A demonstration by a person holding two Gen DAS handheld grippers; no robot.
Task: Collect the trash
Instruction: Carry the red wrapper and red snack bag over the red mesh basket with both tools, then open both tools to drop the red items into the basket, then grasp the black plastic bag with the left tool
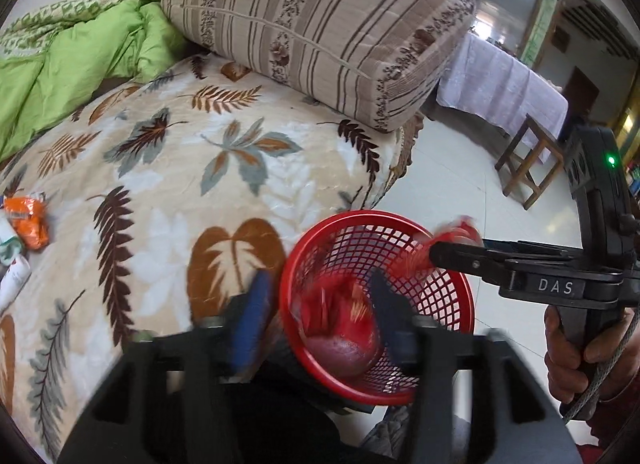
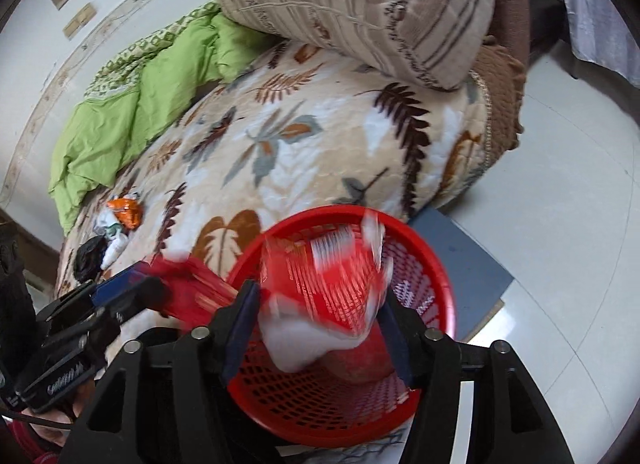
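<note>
A: Basket check. Red mesh wastebasket stood on the floor just beside the bed, and I had both grippers over its mouth.

B: Jaw state?

A: Left gripper was spread, one pad outside the rim, nothing pinched. Right gripper was also spread, with a blurred red wrapper between its fingers. Looked loose, pads not pressing on it, so I judged it was dropping in.

B: Risks?

A: Wrapper's upper edge sat near the rim; it might catch there and spill onto the floor if I pulled away fast. Left finger straddling the rim could tip the light basket.

B: Anything left?

A: Yes. Orange packet, white crumpled bits and a black bag lay on the blanket, well apart from the basket.
</note>
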